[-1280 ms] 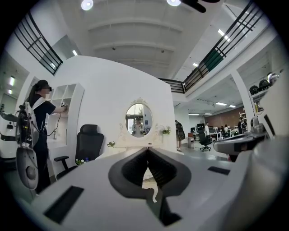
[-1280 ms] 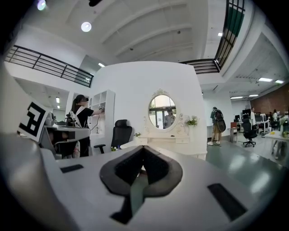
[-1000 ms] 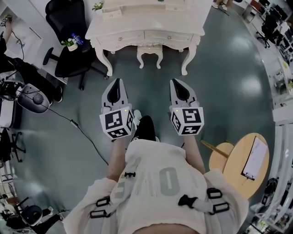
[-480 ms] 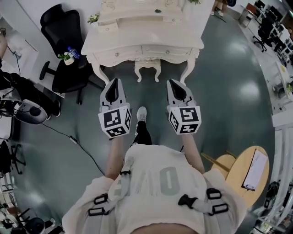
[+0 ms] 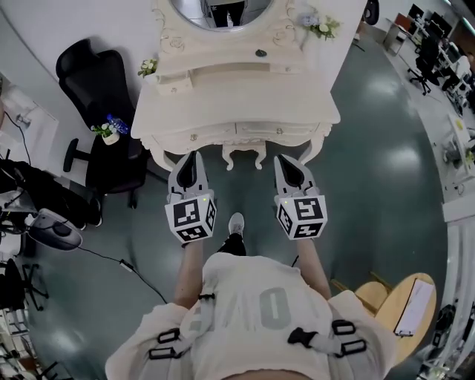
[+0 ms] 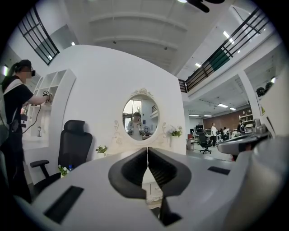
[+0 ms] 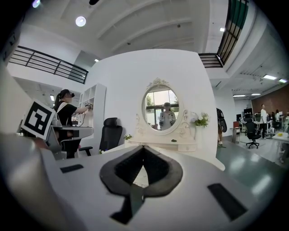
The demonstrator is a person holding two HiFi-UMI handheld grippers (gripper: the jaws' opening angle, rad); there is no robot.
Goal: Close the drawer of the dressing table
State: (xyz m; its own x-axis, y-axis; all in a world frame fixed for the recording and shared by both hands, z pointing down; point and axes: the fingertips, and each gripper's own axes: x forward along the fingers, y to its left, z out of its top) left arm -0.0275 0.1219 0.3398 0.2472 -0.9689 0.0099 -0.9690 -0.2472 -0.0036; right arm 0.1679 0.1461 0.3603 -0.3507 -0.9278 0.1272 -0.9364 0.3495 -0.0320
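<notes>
Left tool (image 5: pixel 191 156) and right tool (image 5: pixel 286 159) are both clenched and empty, with their tips near the front edge of the table (image 5: pixel 312 104). The front drawers (image 5: pixel 194 136) are located directly ahead, under the top. If the wrong front is pushed, or a clenched tip slides off the carved face, the drawer may be left ajar or driven in askew. Which drawer stands open cannot be determined, as both fronts appear nearly flush. The mirror (image 5: pixel 223 11) is cut off at the upper edge.
</notes>
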